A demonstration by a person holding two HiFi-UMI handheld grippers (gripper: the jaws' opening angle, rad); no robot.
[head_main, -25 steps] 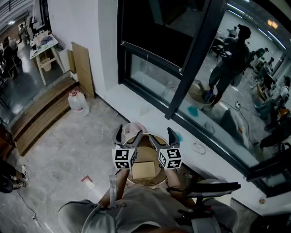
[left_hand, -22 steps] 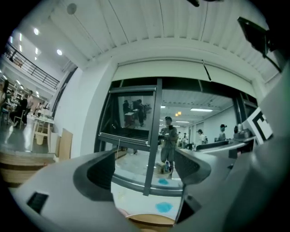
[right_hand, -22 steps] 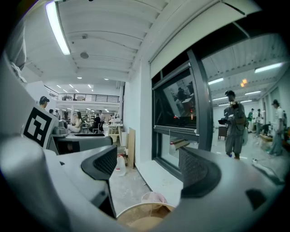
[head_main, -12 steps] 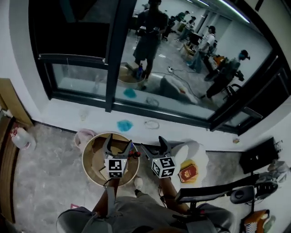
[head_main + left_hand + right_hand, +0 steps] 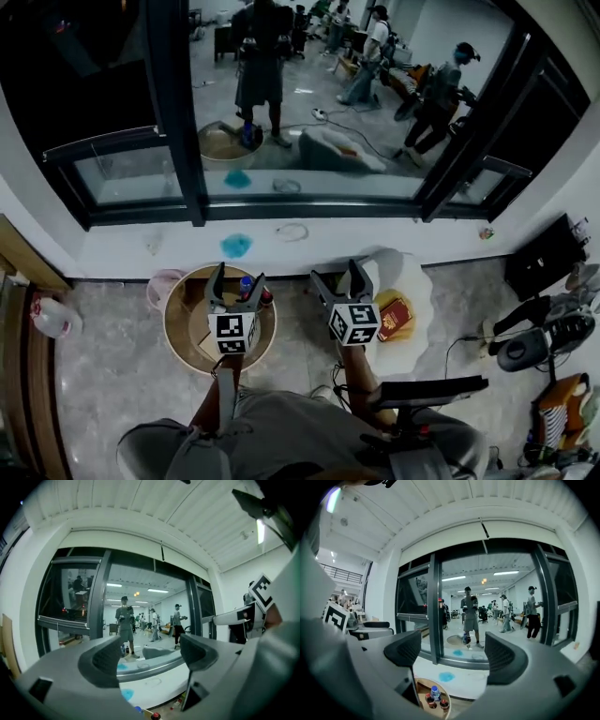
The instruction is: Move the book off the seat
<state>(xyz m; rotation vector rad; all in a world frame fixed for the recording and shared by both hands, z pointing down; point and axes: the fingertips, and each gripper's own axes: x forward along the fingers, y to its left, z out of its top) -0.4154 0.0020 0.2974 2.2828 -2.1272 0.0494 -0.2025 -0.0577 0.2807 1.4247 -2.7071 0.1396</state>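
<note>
Both spread and empty, the left gripper hovers over a round wooden table, the right gripper just left of the red book on its white seat, a glazed wall ahead.

Round tabletop at my left with bottles on its far edge, book on the seat at my right, window ledge behind both.

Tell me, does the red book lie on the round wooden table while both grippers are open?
No. The head view shows the book on the white seat, right of the table. The left gripper and right gripper are indeed open.
</note>
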